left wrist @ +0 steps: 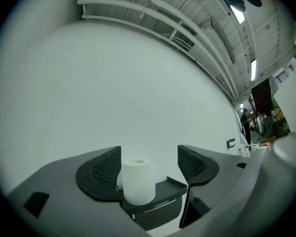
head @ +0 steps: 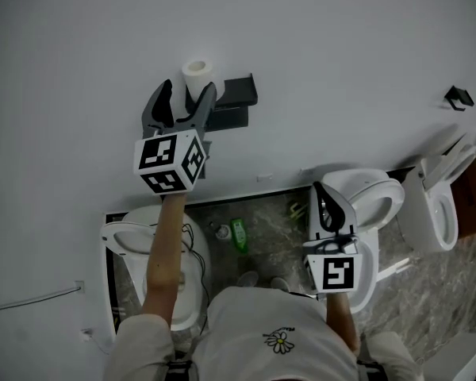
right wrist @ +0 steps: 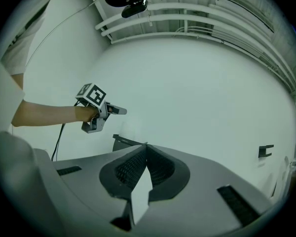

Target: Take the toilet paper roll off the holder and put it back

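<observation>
White toilet paper roll (left wrist: 137, 180) stands upright on the black holder (left wrist: 163, 194) fixed to the far wall (head: 317, 70), and the left gripper (left wrist: 149, 153) is right up at it with jaws spread wide, the roll between them but not clamped, the pads holding nothing. Over on the right, nearer the person and well apart from the holder, the right gripper (right wrist: 146, 147) hangs with jaws pressed together, empty.
</observation>
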